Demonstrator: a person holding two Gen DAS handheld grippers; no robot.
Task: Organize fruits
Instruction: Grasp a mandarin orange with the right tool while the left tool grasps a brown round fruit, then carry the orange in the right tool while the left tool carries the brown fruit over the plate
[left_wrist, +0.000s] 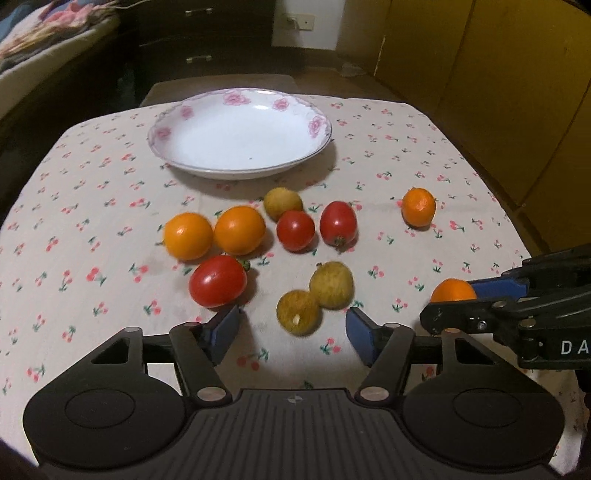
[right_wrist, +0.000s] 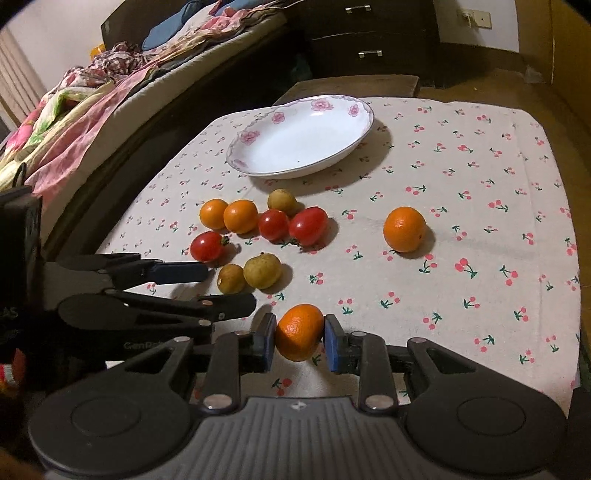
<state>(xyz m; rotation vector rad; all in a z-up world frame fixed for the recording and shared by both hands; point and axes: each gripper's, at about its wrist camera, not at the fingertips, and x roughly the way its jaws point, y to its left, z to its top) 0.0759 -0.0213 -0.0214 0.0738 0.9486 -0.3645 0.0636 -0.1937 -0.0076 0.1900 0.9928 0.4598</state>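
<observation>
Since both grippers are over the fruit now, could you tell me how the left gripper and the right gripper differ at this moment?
The right gripper is shut on a small orange; the left gripper is open, its pads touching nothing. The right grips orange fruit; the left sits just short of two yellow-brown fruits. Both point down over the cherry-print tablecloth and have blue pads.

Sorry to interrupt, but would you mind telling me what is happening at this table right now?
A person is sorting fruit with two handheld grippers. The right gripper is clamped on a small orange near the table's front edge. The left gripper hangs open over two yellowish-brown fruits, gripping nothing. The flowered plate at the back is empty; the tomatoes, the other oranges and the rest lie loose on the cherry-print cloth.
</observation>
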